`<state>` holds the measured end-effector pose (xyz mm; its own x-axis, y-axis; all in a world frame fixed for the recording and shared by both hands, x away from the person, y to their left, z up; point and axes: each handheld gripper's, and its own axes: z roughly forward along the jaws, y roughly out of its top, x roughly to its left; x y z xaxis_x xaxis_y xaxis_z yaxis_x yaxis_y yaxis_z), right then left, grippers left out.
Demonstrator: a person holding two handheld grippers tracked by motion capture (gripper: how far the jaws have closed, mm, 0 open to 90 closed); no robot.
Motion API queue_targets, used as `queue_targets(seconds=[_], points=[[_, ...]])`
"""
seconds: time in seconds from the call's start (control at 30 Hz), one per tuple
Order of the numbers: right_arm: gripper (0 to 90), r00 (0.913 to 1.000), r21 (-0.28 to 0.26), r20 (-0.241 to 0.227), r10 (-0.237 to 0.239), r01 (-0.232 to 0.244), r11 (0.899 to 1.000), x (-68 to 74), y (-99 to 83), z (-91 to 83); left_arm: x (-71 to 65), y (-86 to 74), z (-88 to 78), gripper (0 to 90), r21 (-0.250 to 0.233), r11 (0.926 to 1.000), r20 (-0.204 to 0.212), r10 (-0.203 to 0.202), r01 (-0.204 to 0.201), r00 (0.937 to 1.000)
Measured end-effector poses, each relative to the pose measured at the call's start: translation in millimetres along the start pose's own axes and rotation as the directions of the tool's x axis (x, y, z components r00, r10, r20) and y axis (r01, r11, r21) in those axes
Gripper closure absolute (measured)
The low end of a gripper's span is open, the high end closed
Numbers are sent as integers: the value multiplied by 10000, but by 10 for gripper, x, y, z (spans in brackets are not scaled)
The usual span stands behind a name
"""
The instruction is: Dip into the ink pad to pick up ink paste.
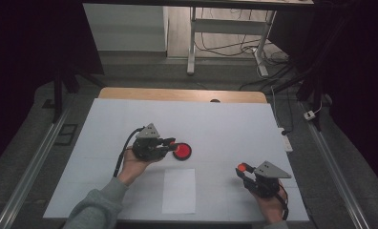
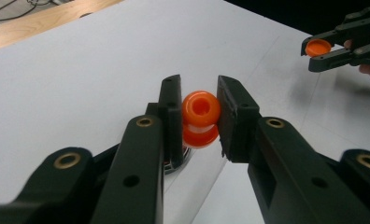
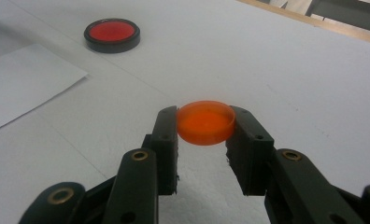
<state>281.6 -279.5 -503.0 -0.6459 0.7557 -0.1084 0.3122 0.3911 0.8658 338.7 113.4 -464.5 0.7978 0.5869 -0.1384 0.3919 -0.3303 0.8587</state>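
Item: small orange spool-shaped piece [image 2: 201, 119], with a round hole in its upper end, clamped between the jaws of the left gripper [image 2: 199, 116] and held above the white table [image 1: 225, 124]. In the high view the left gripper [image 1: 170, 143] sits left of centre, its tips just beside a round black dish with a red centre [image 1: 182, 151] that rests on the table. Item: shallow orange cap [image 3: 205, 122], open side up, pinched at its rim by the jaws of the right gripper [image 3: 205, 126], near the table's right edge in the high view [image 1: 243, 168]. Item: white paper sheet [image 1: 179, 191], lying flat near the front edge, between the two hands. The two grippers are well apart.
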Motion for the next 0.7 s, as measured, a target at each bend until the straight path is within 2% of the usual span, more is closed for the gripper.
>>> queue_targets(seconds=[0.27, 0.4, 0.7], points=[[645, 10000, 28, 31, -12, 12, 10000, -7, -5, 2, 40, 30, 110, 728, 55, 10000, 54, -47, 47, 10000], [645, 10000, 4, 49, 19, -19, 10000, -9, -6, -2, 73, 15, 187, 727, 40, 9998, 142, -217, 217, 9997], [645, 9999, 67, 129, 39, -40, 10000, -23, -10, -4, 149, -38, 380, 728, 242, 9994, 210, -255, 250, 9995]])
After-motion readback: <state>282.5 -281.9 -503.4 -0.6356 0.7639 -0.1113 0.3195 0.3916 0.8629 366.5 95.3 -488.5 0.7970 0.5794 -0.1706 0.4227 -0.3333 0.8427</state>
